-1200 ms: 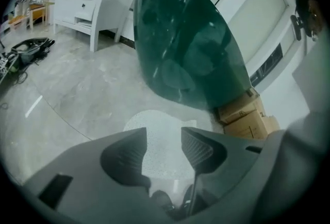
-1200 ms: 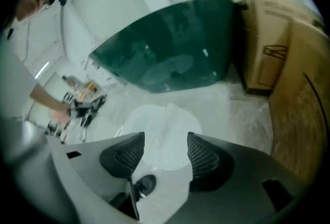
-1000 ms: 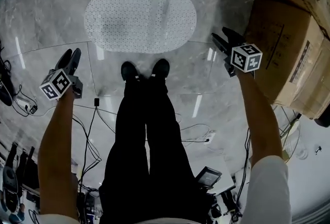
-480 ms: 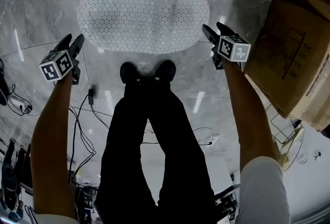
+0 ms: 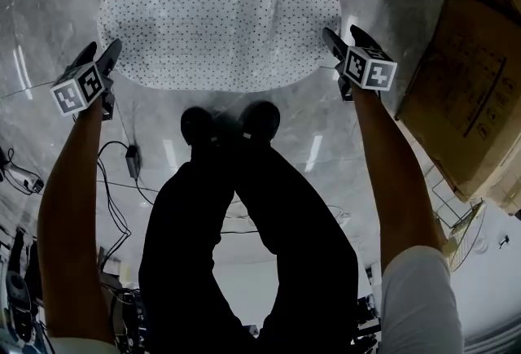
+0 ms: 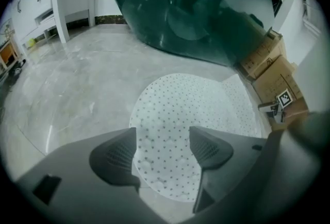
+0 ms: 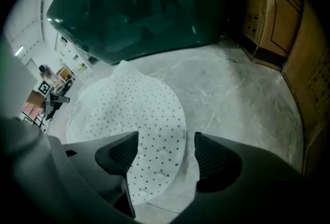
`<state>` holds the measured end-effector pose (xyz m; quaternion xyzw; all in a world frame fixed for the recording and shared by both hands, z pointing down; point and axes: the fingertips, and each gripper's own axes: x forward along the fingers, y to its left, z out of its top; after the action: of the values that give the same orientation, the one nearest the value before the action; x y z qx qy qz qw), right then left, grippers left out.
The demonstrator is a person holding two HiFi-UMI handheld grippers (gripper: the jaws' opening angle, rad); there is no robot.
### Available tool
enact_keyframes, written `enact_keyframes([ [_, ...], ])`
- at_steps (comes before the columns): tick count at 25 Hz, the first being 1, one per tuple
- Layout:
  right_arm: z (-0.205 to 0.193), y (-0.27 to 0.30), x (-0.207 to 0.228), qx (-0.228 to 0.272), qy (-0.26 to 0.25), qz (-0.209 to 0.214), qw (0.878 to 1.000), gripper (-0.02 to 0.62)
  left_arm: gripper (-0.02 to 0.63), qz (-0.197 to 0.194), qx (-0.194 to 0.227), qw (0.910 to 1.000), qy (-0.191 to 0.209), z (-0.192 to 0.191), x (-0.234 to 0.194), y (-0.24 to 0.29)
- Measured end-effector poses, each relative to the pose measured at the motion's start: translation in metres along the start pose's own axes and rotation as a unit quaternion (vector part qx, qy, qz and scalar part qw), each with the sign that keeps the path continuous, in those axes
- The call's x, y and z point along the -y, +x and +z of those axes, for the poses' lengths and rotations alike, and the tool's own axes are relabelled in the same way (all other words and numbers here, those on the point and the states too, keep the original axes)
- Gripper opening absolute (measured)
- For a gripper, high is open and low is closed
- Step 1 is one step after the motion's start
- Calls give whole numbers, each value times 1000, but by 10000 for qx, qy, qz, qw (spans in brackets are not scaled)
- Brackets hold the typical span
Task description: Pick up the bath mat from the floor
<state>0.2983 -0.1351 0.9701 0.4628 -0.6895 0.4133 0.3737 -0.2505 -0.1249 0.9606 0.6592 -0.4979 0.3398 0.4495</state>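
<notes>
The bath mat (image 5: 218,15) is lying flat on the marble floor (image 5: 41,2), spread wide just ahead of the person's shoes (image 5: 232,123), with a cardboard box (image 5: 464,100) standing beyond its right end. The person is holding the left tool (image 5: 99,53) at the mat's left end and the right tool (image 5: 342,33) at its right end. Both are pointing steeply down, apparently so that a broad, floppy sheet can be taken evenly by both ends instead of being dragged by one. The jaws of each tool have just been opening and are now standing wide apart with nothing pinched. In each gripper view the mat's rounded edge is showing through the gap, lined up for the bite. The pads seem to be clear of the mat. Because it is lying flush on the floor, slipping a jaw under its thin rim is probably the tricky part.
</notes>
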Motion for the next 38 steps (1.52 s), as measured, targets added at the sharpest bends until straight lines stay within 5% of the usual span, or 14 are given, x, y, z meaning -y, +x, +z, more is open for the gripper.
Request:
enact_keyframes([
  [7,-25,16,6,-229,-76,-400,9989,330,327,175,-161,9996,-143,-15,-11,34],
  [12,-25,32,-1,-256,-161,-611,9977,330,331,596,-405,9973,119,-14,-27,39],
  [23,-31,32,-1,-99,23,-722,9973,327,343,539,-420,9976,76,-27,-30,59],
  [27,-31,34,-6,-94,100,-714,9974,305,263,242,-281,9993,-93,-34,-36,70],
  [28,-33,36,-12,-122,41,-600,9981,273,250,290,-298,9991,-100,-34,-35,69],
  [30,-38,43,-31,-190,4,-313,9993,97,223,525,-387,9977,-180,-35,-36,59],
  [31,-41,46,-38,-188,148,-245,9994,78,160,570,-433,9971,-261,-35,-35,55],
  [34,-40,43,-38,-47,734,-295,9969,74,41,207,-413,9975,-538,-33,-16,55],
  [38,-13,15,-41,203,1013,-78,9946,69,33,-21,-149,9966,-806,-8,7,35],
])
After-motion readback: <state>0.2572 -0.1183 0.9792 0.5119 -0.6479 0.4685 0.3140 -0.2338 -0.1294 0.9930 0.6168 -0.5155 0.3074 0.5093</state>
